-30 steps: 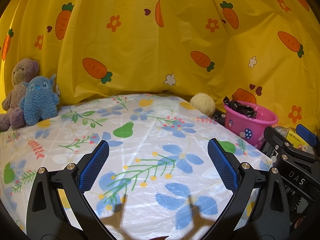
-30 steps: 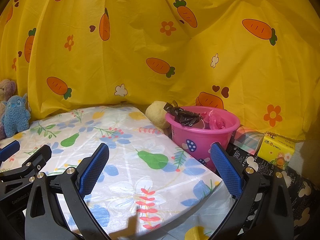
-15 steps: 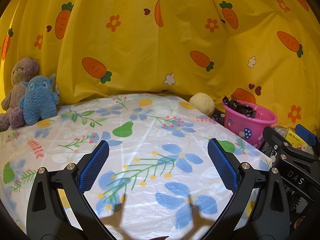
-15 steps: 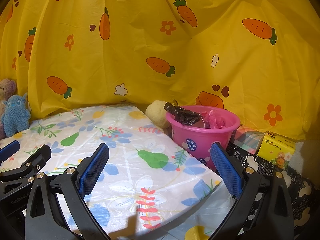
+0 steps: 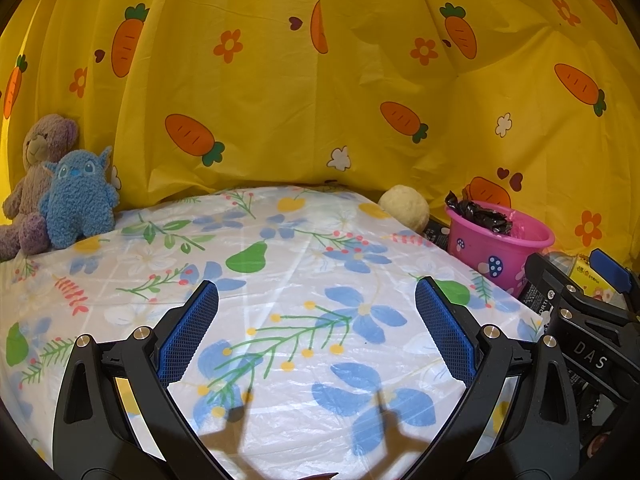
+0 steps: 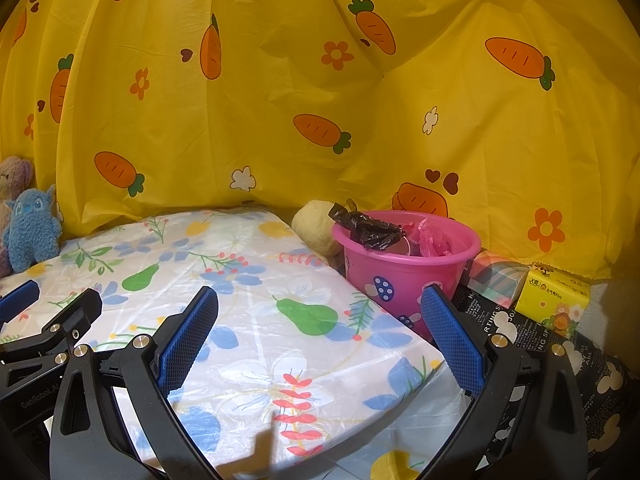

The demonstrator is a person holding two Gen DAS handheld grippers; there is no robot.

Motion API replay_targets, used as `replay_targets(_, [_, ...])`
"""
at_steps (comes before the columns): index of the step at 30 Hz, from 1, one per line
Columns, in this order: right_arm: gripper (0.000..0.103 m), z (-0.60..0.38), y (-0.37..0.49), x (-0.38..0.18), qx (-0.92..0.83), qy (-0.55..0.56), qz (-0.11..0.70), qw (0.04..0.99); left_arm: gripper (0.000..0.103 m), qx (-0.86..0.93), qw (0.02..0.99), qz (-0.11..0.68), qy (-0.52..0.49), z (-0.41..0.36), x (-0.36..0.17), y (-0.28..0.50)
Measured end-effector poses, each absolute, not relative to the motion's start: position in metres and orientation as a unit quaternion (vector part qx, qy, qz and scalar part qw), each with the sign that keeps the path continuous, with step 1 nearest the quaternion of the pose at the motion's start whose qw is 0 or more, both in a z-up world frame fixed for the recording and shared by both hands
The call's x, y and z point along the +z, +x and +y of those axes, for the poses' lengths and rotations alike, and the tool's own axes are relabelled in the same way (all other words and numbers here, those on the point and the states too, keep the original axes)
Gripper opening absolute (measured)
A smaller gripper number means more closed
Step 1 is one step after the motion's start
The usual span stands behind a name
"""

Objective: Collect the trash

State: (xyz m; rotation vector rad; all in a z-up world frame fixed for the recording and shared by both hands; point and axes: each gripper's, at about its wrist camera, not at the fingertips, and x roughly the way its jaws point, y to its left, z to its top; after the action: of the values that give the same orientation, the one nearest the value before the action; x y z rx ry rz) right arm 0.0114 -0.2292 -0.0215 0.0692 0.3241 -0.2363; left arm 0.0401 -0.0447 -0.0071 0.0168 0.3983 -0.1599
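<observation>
1. Hardly anything has changed over the last second: both tools hover where they were, over the flowered sheet, and no trash has been moved.
2. The left gripper has its jaws wide apart with nothing between them; the right gripper is the same.
3. The trash sits in the pink bucket, ahead and to the right of the right gripper: a crumpled black bag hangs over the rim and pink wrappers lie inside.
4. No loose trash shows on the sheet ahead of either tool, so the collecting looks nearly or fully done.
5. The sheet's right edge drops off just ahead of the right gripper, with the bucket just beyond it.
6. Open room lies ahead and left; stuffed toys stand far left, and the yellow curtain closes the back.
</observation>
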Motion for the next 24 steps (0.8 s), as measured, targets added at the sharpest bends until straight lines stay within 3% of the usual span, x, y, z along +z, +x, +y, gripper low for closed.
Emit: replay_targets(24, [0.097, -0.2284, 0.0118, -0.0220, -0.118, 0.035, 0.161, 0.979, 0.097, -0.080, 0.977, 0.197, 0.008, -0.0454, -0.0076, 0.0387])
